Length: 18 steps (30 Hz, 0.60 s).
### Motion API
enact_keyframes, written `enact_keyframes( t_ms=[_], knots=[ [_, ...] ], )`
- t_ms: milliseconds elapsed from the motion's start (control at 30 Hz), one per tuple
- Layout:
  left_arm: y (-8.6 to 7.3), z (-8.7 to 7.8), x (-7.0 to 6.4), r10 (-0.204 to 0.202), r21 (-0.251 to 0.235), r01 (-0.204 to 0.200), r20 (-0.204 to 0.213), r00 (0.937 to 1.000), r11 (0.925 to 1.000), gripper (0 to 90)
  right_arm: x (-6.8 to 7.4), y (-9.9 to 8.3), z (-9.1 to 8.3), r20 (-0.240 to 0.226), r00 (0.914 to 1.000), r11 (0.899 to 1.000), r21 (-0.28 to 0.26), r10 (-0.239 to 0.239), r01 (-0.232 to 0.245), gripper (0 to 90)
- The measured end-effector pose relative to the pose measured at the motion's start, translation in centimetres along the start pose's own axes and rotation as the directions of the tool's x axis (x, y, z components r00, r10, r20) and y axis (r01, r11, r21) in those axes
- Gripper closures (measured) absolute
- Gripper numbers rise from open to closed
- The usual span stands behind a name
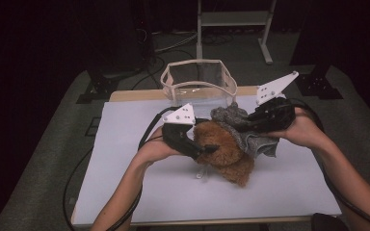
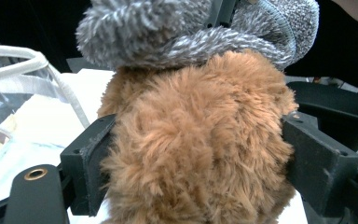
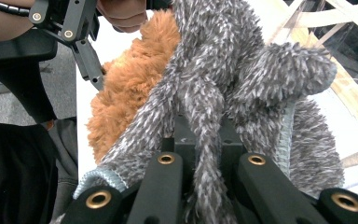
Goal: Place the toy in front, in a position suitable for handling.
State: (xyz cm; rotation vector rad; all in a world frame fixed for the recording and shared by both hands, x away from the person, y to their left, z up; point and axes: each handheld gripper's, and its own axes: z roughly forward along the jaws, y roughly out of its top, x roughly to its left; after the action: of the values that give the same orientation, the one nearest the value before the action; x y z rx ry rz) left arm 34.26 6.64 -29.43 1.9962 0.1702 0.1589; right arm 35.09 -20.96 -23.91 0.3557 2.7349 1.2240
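Observation:
A brown fluffy plush piece [image 1: 227, 153] lies at the middle of the white mat, and my left gripper [image 1: 206, 150] is shut on it from the left. In the left gripper view the jaws squeeze the brown plush [image 2: 200, 140] from both sides. A grey fuzzy sock [image 1: 236, 122] with a pale blue cuff drapes over the plush's far side. My right gripper [image 1: 253, 120] is shut on it from the right. In the right gripper view the grey sock [image 3: 223, 84] rises between the jaws, with the brown plush [image 3: 130, 84] and the left gripper [image 3: 86, 51] behind it.
A clear soft-sided bin [image 1: 198, 83] with beige trim stands open at the table's back edge, just behind both grippers. The white mat [image 1: 125, 144] covers the tabletop. Black cables trail off the left side, and a white frame stands on the floor beyond.

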Motion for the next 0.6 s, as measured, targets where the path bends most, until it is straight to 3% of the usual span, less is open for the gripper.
enact_keyframes(
  t_ms=[67, 200, 267, 433, 600],
  knots=[
    [-0.3, -0.2, 0.0, -0.005, 0.004, 0.005, 0.000, 1.0000, 1.0000, 17.7, 0.1, 0.1, 0.1, -0.001, 1.0000, 1.000, 0.008, -0.008, 0.008, 82.8],
    [-0.6, -0.3, -0.3, 0.016, -0.010, -0.016, 0.003, 0.9999, 0.9998, 36.6, 0.0, 0.3, 0.2, -0.011, 0.9998, 1.000, 0.012, -0.014, 0.015, 82.7],
    [-0.5, -0.1, -0.1, 0.008, -0.031, -0.008, 0.012, 0.9999, 0.9995, 41.2, 0.1, 0.6, -0.2, -0.018, 0.9996, 1.000, -0.002, -0.021, 0.021, 82.7],
    [0.4, 0.5, -0.2, 0.020, -0.054, -0.018, 0.029, 0.9994, 0.9984, 44.3, 0.5, 2.0, -1.2, -0.044, 0.9980, 0.997, -0.057, -0.045, 0.043, 82.6],
    [1.4, 1.4, -0.5, 0.041, -0.054, -0.039, 0.033, 0.9986, 0.9978, 44.0, 1.0, 3.9, -0.1, -0.061, 0.9949, 0.996, -0.039, -0.081, 0.078, 82.6]
  ],
)
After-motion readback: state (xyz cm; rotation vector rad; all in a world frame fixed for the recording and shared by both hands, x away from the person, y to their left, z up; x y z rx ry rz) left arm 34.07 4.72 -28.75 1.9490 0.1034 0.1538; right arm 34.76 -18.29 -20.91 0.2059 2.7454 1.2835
